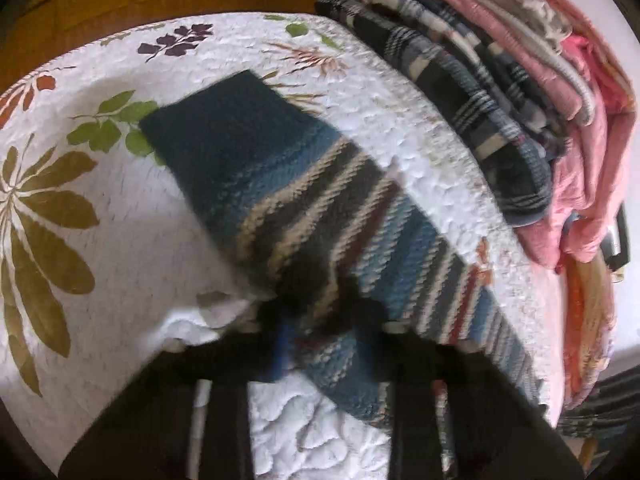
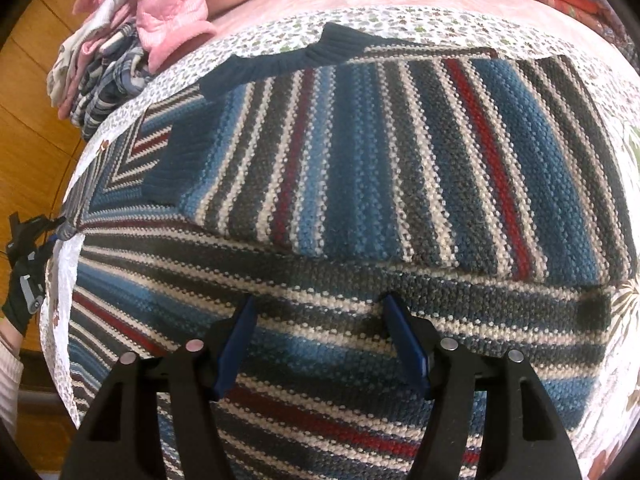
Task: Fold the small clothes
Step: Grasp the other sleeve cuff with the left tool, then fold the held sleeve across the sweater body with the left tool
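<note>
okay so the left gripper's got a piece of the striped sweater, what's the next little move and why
Probably carry the left gripper and its pinched sleeve across onto the striped sweater; the right gripper hovers open above the body, gripping nothing.

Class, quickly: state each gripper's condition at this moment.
Left gripper: shut on the striped sweater, pinching its edge.
Right gripper: open, holding nothing, above the sweater.
</note>
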{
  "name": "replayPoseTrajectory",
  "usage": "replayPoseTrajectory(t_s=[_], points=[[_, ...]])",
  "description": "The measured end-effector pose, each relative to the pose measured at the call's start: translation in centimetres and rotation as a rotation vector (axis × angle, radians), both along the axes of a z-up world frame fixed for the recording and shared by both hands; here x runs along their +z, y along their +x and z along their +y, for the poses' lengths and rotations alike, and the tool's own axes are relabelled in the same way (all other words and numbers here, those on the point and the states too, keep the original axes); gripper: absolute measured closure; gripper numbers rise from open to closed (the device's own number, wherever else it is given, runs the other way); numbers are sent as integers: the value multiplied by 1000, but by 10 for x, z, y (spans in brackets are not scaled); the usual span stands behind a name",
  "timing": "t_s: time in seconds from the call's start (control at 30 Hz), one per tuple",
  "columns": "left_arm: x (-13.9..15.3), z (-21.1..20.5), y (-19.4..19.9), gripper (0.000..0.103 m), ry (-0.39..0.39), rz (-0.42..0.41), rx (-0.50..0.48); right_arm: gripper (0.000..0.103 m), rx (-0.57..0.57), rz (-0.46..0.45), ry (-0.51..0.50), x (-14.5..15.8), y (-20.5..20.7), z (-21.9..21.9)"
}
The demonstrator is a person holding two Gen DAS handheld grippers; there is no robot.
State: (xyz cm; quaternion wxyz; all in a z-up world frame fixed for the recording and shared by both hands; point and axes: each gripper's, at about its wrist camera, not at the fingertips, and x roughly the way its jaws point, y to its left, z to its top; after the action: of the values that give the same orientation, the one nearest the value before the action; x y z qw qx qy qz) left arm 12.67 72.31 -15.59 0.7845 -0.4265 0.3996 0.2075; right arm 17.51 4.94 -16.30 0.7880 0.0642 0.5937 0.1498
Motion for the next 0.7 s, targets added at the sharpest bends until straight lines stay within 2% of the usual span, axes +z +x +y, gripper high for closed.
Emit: replayPoseTrajectory(t_s=[0.33,0.53,0.7], points=[[67,-48,-2,91,52,-157,-121,38,-19,0,18,7,0,-3],[113,-118,9,91,89,-254,-264,38,-13,-41,33,27,-11,-10],[137,-188,20,91,111,-309,-387,38,-21,-69,50,44,-16,-22]])
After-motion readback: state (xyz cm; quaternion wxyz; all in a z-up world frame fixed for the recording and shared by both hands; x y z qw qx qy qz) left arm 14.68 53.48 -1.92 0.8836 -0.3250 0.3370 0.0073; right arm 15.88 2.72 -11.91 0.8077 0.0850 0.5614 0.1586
